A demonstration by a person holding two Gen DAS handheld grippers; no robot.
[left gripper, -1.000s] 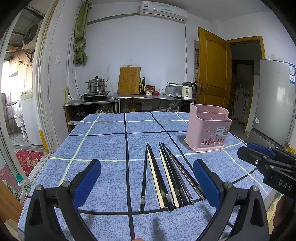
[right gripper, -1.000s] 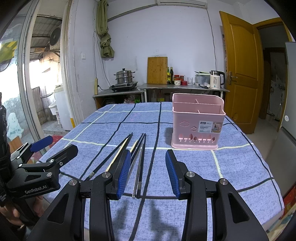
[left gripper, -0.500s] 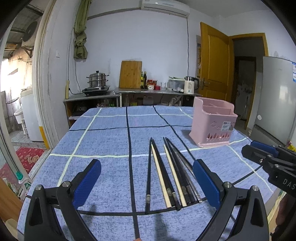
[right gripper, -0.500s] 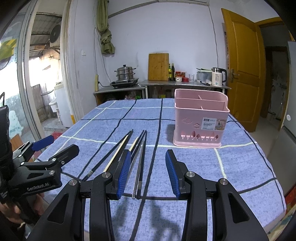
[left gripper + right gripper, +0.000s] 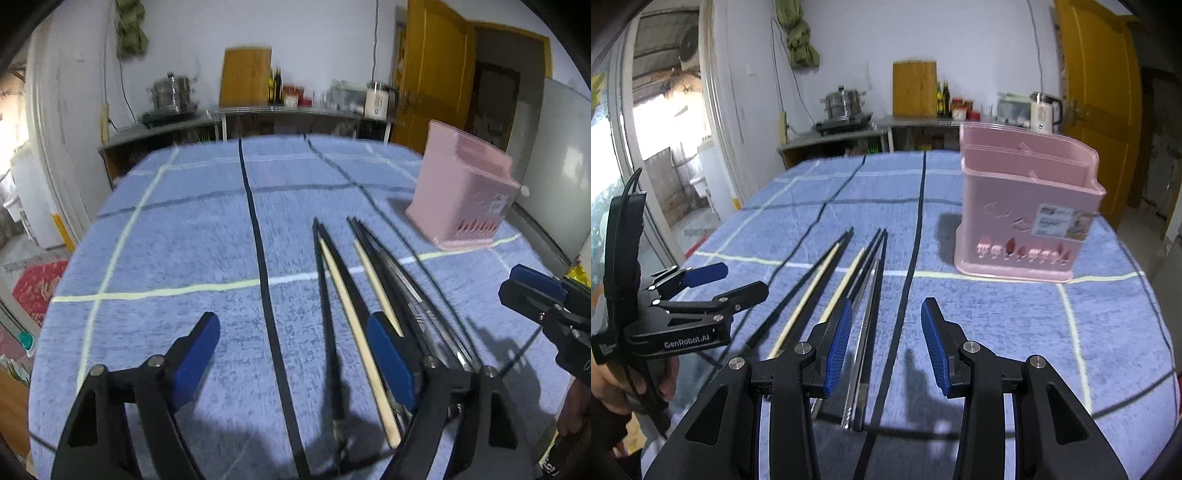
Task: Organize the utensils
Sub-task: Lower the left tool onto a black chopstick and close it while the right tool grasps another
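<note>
Several chopsticks (image 5: pixel 354 295), black, pale wood and metal, lie side by side on the blue checked tablecloth (image 5: pixel 184 240); they also show in the right wrist view (image 5: pixel 849 288). A pink utensil basket (image 5: pixel 1027 221) stands upright beyond them to the right, also in the left wrist view (image 5: pixel 461 195). My left gripper (image 5: pixel 295 350) is open, low over the near ends of the left chopsticks. My right gripper (image 5: pixel 884 339) is open and empty, just right of the chopsticks' near ends.
The table's near and right edges are close. Behind the table a counter (image 5: pixel 905 122) holds a steamer pot, cutting board, bottles and a kettle. A yellow door (image 5: pixel 1097 92) is at the back right, a fridge (image 5: pixel 554 147) on the right.
Both grippers have moved forward and down toward the table. The left gripper has shifted so its right finger is over the chopsticks. The left jaws are narrower than before. The chopsticks and basket have not moved.
</note>
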